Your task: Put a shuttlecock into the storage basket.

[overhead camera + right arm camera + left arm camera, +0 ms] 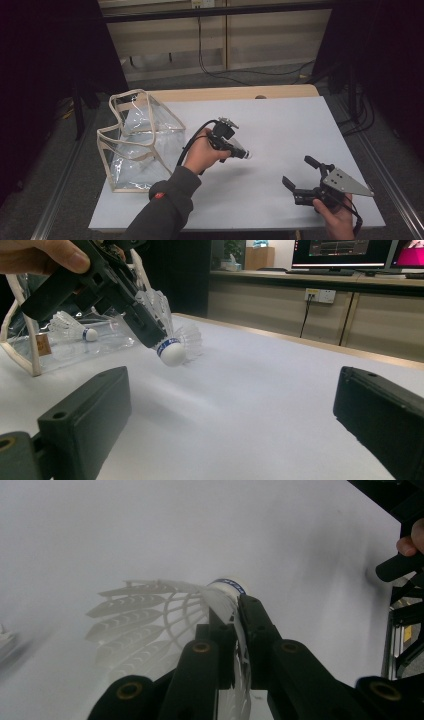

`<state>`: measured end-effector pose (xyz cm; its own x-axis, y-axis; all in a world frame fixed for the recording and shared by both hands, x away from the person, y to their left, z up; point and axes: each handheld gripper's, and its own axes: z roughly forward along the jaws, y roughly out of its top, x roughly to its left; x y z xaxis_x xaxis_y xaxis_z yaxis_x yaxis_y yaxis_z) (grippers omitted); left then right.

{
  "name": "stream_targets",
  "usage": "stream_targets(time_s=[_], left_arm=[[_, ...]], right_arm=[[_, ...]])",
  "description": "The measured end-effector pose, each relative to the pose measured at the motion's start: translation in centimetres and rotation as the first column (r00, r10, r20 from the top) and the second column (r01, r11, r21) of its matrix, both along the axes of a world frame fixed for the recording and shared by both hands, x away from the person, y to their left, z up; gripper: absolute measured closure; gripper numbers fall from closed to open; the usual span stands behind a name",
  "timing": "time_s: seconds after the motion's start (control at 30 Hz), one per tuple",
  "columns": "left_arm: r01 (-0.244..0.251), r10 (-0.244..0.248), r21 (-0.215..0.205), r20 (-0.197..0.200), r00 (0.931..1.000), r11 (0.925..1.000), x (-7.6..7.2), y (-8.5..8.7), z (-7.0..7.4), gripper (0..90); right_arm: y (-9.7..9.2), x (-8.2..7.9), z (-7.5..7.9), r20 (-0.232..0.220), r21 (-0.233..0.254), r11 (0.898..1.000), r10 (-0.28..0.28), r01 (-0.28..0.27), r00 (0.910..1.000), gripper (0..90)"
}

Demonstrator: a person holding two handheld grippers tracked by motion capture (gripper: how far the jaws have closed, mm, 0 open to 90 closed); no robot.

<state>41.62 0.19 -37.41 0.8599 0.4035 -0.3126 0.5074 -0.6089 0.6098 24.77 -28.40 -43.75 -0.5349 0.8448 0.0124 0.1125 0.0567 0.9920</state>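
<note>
High view: left gripper (239, 151) mid-frame over the white table (280, 125), jaws clamped on a shuttlecock (246, 154); clear bag (137, 142) at left; right gripper (299, 176) lower right, jaws spread, nothing between.

Left gripper view: feathers pinched between jaws at centre.

Right gripper view: held shuttlecock upper left, above the table; second shuttlecock (70, 327) inside bag.

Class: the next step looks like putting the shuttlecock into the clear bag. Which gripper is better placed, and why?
Left. The left gripper is already shut on the shuttlecock and is nearer the clear bag. The right gripper is open, empty and farther away.
</note>
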Motion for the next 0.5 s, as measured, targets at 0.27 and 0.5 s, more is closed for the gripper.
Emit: stream_targets(time_s=[0.27, 0.5], left_arm=[[-0.006, 0.006, -0.005, -0.003, 1.0000, 1.0000, 0.08, 0.39, 0.52, 85.6], [-0.011, 0.011, 0.004, -0.003, 0.9999, 0.9999, 0.18, 0.69, 1.04, 85.6]], right_arm=[[-0.03, 0.00, 0.00, -0.001, 0.005, 1.000, -0.001, 0.001, 1.0000, 2.0], [0.00, -0.01, 0.00, 0.000, 0.004, 1.000, 0.001, -0.001, 1.0000, 2.0]])
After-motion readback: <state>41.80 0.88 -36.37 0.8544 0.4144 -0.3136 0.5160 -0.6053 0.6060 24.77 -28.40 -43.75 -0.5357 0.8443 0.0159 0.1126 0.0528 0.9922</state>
